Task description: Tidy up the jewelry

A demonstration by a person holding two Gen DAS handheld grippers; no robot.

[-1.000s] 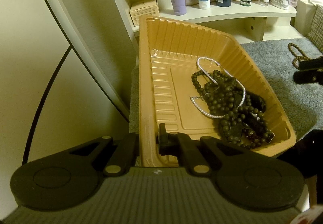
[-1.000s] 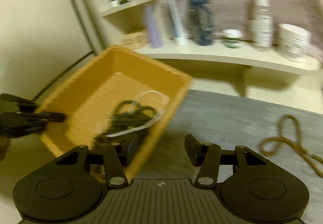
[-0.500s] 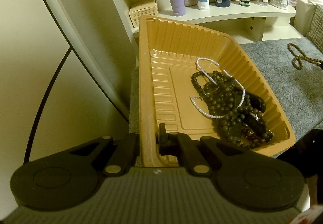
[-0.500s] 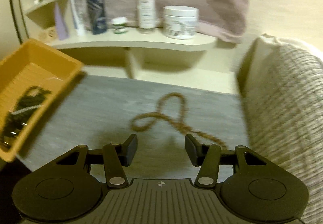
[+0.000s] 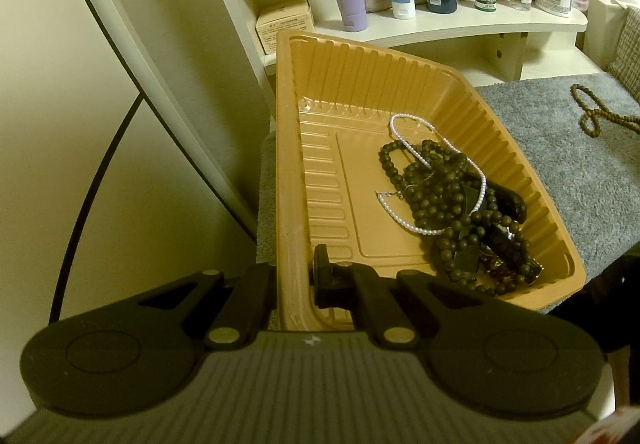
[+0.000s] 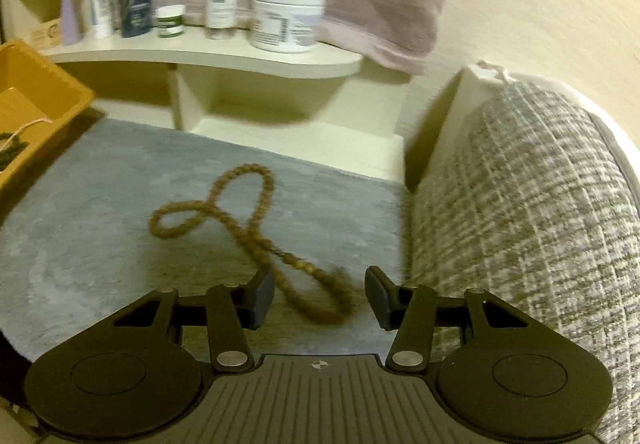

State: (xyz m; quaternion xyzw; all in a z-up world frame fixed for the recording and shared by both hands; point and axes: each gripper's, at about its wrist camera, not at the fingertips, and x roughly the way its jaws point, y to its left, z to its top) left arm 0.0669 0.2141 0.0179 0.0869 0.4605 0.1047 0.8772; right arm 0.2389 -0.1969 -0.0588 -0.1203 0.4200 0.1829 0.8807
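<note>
The left claw [image 5: 292, 280] was clamped on the near rim of the orange tray [image 5: 288, 163] holding dark beads [image 5: 444, 195]. The right claw [image 6: 320, 300] stood apart over the brown bead necklace [image 6: 240, 228] on the grey mat [image 6: 80, 228].

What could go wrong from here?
1. The left gripper pinches only the tray wall at one corner; the tray looks tilted, so the dark beads and pearl strand might slide or spill.
2. The right gripper is open over one loop of the brown beads; a pinch there may snag the mat or let the strand dangle and slip.
</note>
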